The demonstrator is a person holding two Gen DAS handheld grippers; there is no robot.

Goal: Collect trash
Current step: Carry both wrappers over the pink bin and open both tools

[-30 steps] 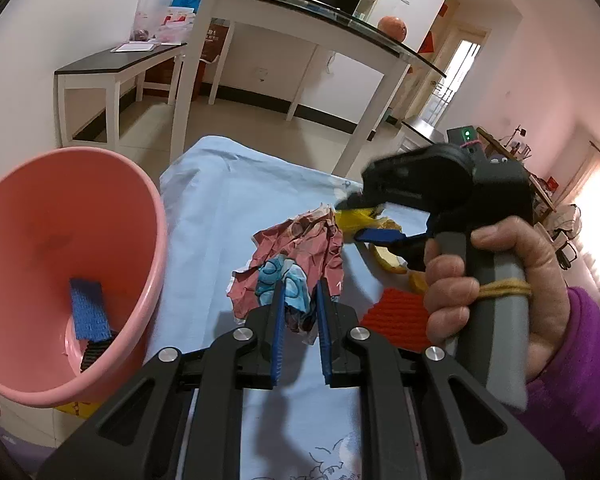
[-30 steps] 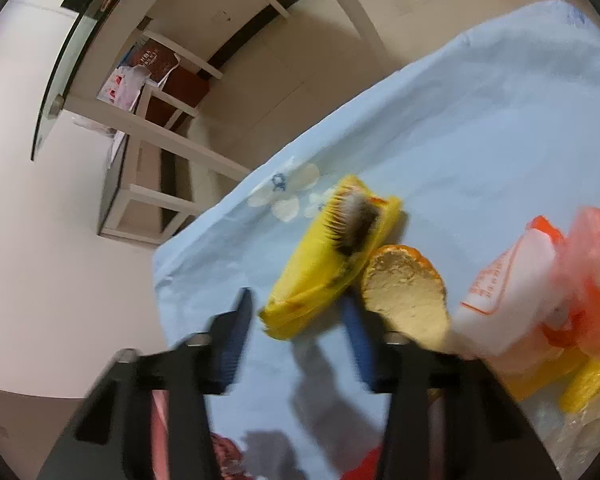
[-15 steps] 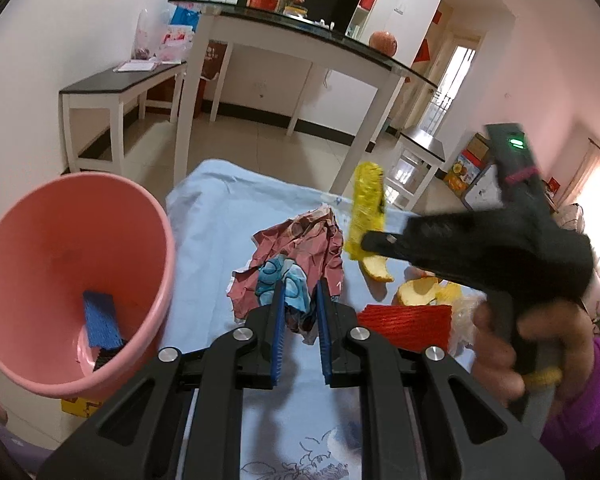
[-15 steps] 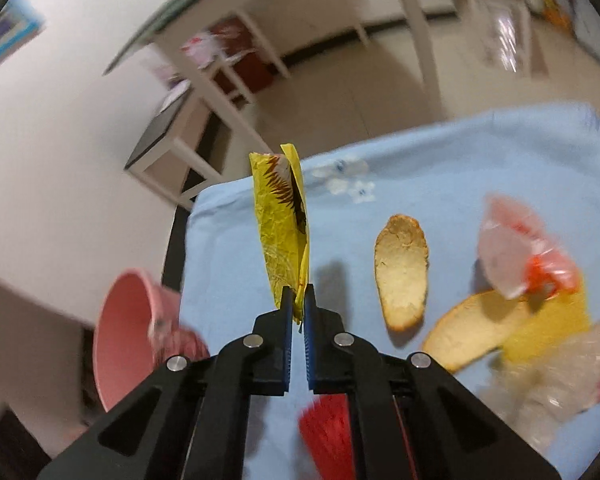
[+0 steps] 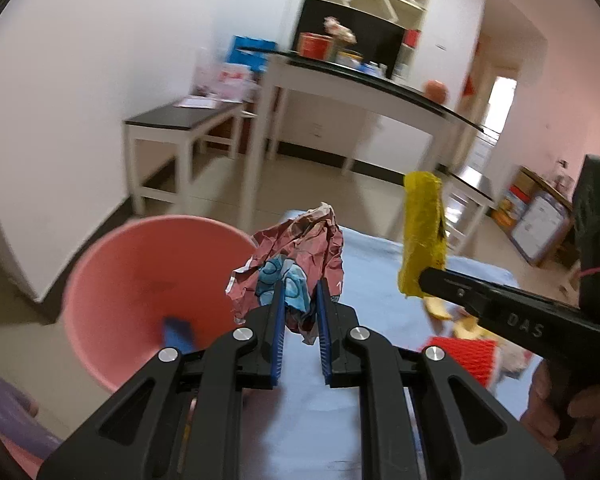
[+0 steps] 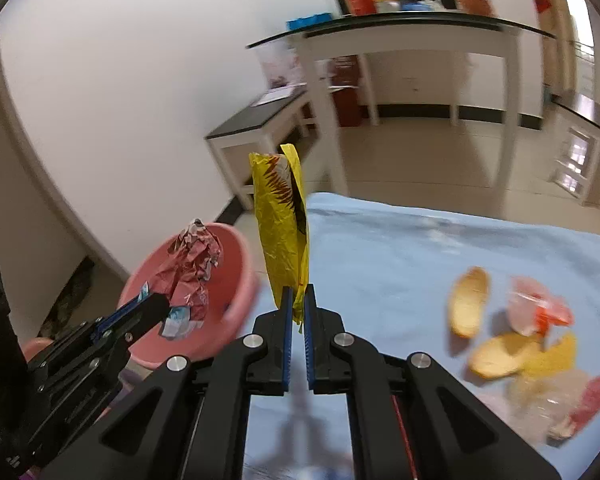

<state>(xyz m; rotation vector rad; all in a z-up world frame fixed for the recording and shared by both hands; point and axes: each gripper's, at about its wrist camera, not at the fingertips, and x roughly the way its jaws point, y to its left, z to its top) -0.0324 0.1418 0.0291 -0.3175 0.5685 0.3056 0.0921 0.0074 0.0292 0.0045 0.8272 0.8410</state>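
Beside the pink bin (image 5: 140,280), the right gripper (image 6: 296,312), newly clamped on a yellow wrapper (image 6: 282,224), lifts it off the blue cloth (image 6: 440,248); the left gripper (image 5: 300,316) pinches crumpled red paper (image 5: 300,248), both bin-bound.

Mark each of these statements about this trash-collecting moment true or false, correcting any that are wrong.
1. The right gripper is shut on the yellow wrapper. True.
2. The left gripper is empty. False: it grips the crumpled red wrapper.
3. The pink bin is empty. False: a blue item lies inside.
4. Orange peels lie on the blue cloth. True.
5. The yellow wrapper lies flat on the cloth. False: it stands upright, lifted clear.
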